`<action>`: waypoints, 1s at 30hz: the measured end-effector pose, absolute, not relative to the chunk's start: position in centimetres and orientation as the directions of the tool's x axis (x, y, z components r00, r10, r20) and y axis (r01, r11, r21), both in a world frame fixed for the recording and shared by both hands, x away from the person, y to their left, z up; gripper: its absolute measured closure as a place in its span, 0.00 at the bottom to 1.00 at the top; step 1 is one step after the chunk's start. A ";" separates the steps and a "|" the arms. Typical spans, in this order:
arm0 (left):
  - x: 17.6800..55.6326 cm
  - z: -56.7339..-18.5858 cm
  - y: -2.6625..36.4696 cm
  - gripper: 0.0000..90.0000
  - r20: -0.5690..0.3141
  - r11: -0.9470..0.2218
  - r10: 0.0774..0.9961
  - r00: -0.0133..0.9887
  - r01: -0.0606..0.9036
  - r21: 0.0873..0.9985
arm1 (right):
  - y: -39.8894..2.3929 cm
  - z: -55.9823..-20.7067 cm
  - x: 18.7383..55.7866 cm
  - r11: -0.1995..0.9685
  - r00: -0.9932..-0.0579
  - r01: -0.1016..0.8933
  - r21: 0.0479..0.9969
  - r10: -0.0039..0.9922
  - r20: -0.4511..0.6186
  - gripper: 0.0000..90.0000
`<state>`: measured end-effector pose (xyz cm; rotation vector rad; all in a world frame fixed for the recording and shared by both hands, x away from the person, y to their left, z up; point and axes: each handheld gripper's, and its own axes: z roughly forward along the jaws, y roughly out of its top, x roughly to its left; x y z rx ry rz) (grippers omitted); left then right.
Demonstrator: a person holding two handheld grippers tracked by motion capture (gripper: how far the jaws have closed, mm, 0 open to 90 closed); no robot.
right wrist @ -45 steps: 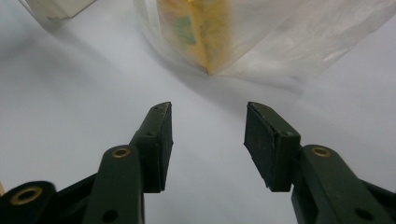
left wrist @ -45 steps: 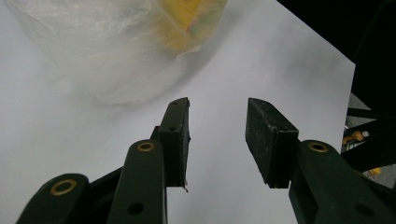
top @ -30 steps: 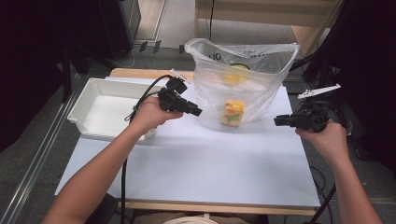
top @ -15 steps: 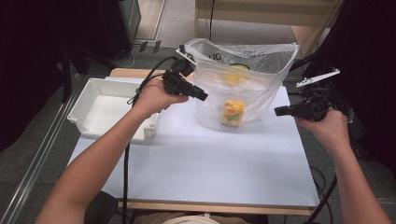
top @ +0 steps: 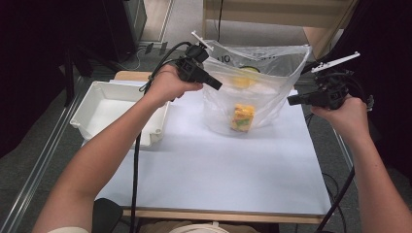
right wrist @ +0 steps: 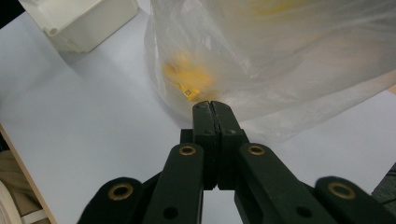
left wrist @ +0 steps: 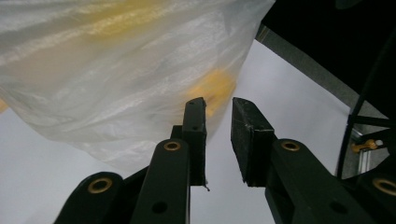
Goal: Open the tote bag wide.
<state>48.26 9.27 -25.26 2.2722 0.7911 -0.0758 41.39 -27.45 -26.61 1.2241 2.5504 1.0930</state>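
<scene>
Closing, left gripper (left wrist: 218, 103) jaws parted, nothing between | right gripper (right wrist: 211, 105) jaws clenched, beside plastic bag (top: 262, 82)

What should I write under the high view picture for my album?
Two hands lift tongs beside a clear plastic bag holding yellow snack packets, near a white tray.

A white table top (top: 218, 165) with a pale wooden front edge stood on a grey floor (top: 34, 160). Light wooden furniture (top: 272, 14) rose behind it (beside a dark cabinet (top: 104, 24)), and deep shadow lay at both sides.
</scene>
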 end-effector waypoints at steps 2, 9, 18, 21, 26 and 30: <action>48.6 -24.9 9.2 0.88 -0.256 -0.553 0.523 0.813 0.552 0.624 | -27.4 -26.1 41.6 0.417 -0.672 0.633 0.653 0.715 0.194 1.00; 50.2 -23.2 8.1 0.97 -0.262 -0.550 0.528 0.808 0.560 0.619 | -26.7 -24.5 42.8 0.434 -0.682 0.617 0.657 0.711 0.171 1.00; 51.9 -22.0 7.0 0.97 -0.257 -0.533 0.545 0.798 0.566 0.629 | -25.8 -22.2 45.1 0.442 -0.689 0.603 0.664 0.709 0.152 1.00; 52.7 -22.0 6.8 0.98 -0.251 -0.530 0.558 0.791 0.572 0.626 | -25.5 -21.7 45.8 0.434 -0.682 0.603 0.669 0.716 0.151 1.00; 53.6 -21.6 6.4 0.99 -0.244 -0.520 0.573 0.783 0.577 0.629 | -25.0 -21.0 47.1 0.431 -0.681 0.599 0.675 0.717 0.147 1.00; 54.2 -21.3 5.7 0.99 -0.238 -0.523 0.578 0.780 0.578 0.626 | -24.4 -20.6 48.0 0.431 -0.676 0.600 0.674 0.724 0.138 1.00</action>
